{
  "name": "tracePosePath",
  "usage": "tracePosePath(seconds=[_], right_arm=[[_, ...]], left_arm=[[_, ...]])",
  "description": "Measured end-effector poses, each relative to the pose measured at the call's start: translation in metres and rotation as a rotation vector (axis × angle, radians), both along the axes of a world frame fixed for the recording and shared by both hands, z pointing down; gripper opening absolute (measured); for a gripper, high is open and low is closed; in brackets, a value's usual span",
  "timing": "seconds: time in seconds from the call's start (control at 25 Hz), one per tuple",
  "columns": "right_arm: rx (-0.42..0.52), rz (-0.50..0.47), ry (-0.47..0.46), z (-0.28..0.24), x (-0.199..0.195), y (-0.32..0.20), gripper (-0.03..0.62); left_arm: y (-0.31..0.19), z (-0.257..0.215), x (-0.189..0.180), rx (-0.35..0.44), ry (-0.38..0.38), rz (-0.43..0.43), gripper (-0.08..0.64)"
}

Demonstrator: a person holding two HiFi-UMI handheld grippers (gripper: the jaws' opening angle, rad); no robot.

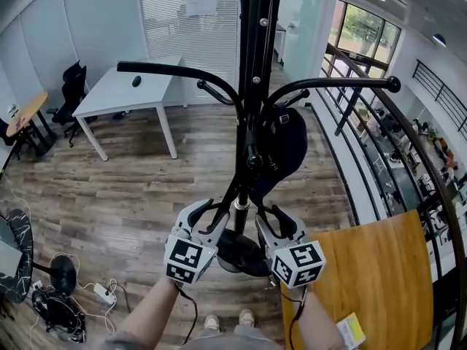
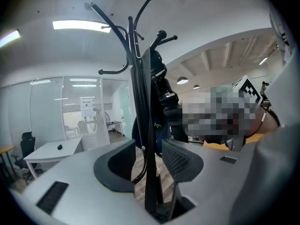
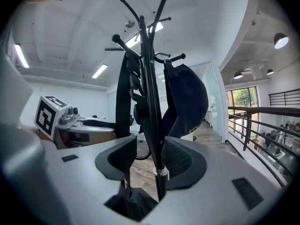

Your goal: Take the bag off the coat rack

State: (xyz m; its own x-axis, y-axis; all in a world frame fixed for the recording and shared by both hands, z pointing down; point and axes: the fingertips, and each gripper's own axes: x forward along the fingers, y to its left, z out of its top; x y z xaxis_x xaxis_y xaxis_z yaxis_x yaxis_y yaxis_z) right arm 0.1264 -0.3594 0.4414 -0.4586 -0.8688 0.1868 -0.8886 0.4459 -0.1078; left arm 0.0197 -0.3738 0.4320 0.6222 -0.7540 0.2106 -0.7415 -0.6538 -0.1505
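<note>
- Location: the bag [image 1: 286, 148], dark navy, hangs on the right side of the coat rack [image 1: 255, 64]. It sits close against the pole and well clear of the floor. Its top is up under the long curved arm [image 1: 336, 83]; the exact hook is not clear.
- Orientation: the long axis is vertical, with the top toward the hooks and the rounded bottom pointing down. The body bulges away from the pole.
- Handling, as judged: it looks like soft cloth with a sagging, rounded form. It is probably light to moderate in weight, likely to fold and swing, and not fragile.
- Best hold, as judged: take the top loop or strap and lift it up and off the hook, rather than pulling on the body.
- A wide dark strap [image 3: 123, 93] hangs on the pole's other side. I cannot tell whether it belongs to the bag.
- Left tongs [image 1: 217, 214]: jaws apart with the pole standing between them and nothing gripped. They are low, below the bag.
- Right tongs [image 1: 276, 221]: jaws apart, with the pole just beside one jaw. Nothing is held, and contact cannot be confirmed.
</note>
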Motion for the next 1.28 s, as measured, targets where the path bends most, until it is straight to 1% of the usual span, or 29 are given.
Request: tracePosePath(seconds=[0.16, 0.28, 0.32, 0.36, 0.4, 0.44, 0.56, 0.72, 0.8, 0.92, 1.04, 1.12, 1.2, 1.28], right_arm=[[-0.022, -0.030, -0.001, 0.010, -0.005, -0.016, 0.183], [-0.042, -0.050, 0.022, 0.017, -0.009, -0.023, 0.173], [-0.045, -0.052, 0.029, 0.019, -0.010, -0.025, 0.148], [-0.045, -0.052, 0.028, 0.019, -0.010, -0.025, 0.089], [-0.044, -0.054, 0.022, 0.019, -0.009, -0.026, 0.054], [-0.045, -0.056, 0.015, 0.019, -0.008, -0.026, 0.043], [-0.056, -0.057, -0.006, 0.018, -0.005, -0.027, 0.032], [-0.040, -0.050, -0.070, 0.004, 0.007, -0.023, 0.032], [-0.012, -0.050, -0.109, -0.013, 0.013, -0.020, 0.032], [0.049, -0.059, -0.148, -0.047, 0.017, -0.018, 0.032], [0.116, -0.066, -0.196, -0.086, 0.022, -0.015, 0.032], [0.162, -0.077, -0.246, -0.112, 0.028, -0.013, 0.032], [0.198, -0.093, -0.304, -0.138, 0.033, -0.011, 0.032], [0.234, -0.102, -0.335, -0.163, 0.036, -0.008, 0.032]], left_arm=[[-0.012, 0.016, 0.009, -0.043, -0.015, 0.000, 0.187], [-0.019, 0.024, 0.012, -0.063, -0.044, -0.003, 0.187], [-0.021, 0.026, 0.013, -0.067, -0.047, -0.004, 0.163], [-0.022, 0.027, 0.014, -0.069, -0.045, -0.006, 0.118], [-0.023, 0.028, 0.015, -0.072, -0.039, -0.006, 0.040], [-0.024, 0.028, 0.017, -0.074, -0.033, -0.006, 0.018], [-0.025, 0.030, 0.019, -0.079, -0.043, -0.016, 0.017], [-0.025, 0.028, 0.010, -0.086, -0.034, -0.050, 0.015], [-0.027, 0.016, 0.000, -0.069, -0.013, -0.074, 0.015], [-0.028, -0.013, -0.013, -0.028, 0.026, -0.092, 0.015], [-0.025, -0.048, -0.016, 0.047, 0.024, -0.084, 0.015], [-0.023, -0.073, -0.016, 0.100, 0.021, -0.077, 0.015], [-0.021, -0.099, -0.018, 0.148, 0.031, -0.073, 0.015], [-0.018, -0.125, -0.020, 0.195, 0.044, -0.071, 0.015]])
